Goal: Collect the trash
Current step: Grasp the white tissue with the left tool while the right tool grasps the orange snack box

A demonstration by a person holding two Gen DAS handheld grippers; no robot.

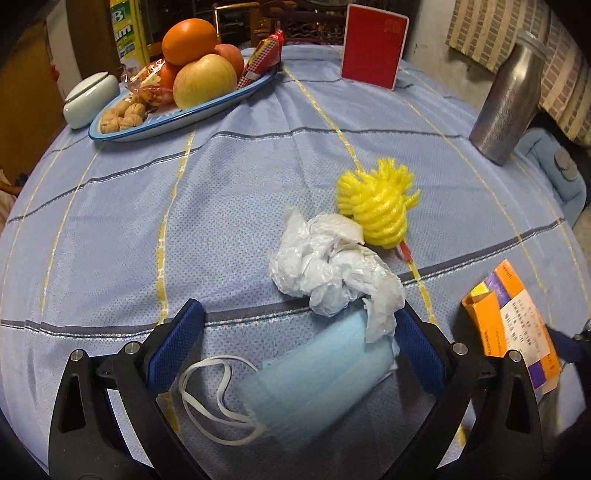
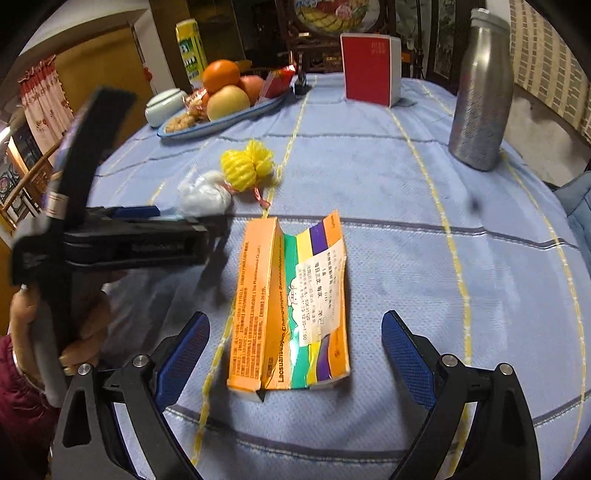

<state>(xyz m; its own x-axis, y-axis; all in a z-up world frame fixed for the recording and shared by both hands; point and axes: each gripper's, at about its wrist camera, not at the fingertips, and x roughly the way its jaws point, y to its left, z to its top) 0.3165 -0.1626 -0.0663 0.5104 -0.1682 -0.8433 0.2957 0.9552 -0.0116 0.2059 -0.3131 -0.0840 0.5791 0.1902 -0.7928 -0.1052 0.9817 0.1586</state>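
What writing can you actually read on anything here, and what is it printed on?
"Laosuanisujun Changquijun Sanlianhuojun", roughly, letters uncertain: front of the flattened orange box.
Its white sticker and side panel: too small to read.
"B" and "am": partly cut off, on the yellow-green carton.
Red card: mark too blurred.

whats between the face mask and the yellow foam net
A crumpled white plastic bag lies between them: its near end overlaps the blue face mask, its far end touches the yellow foam net. The left wrist view shows this best.
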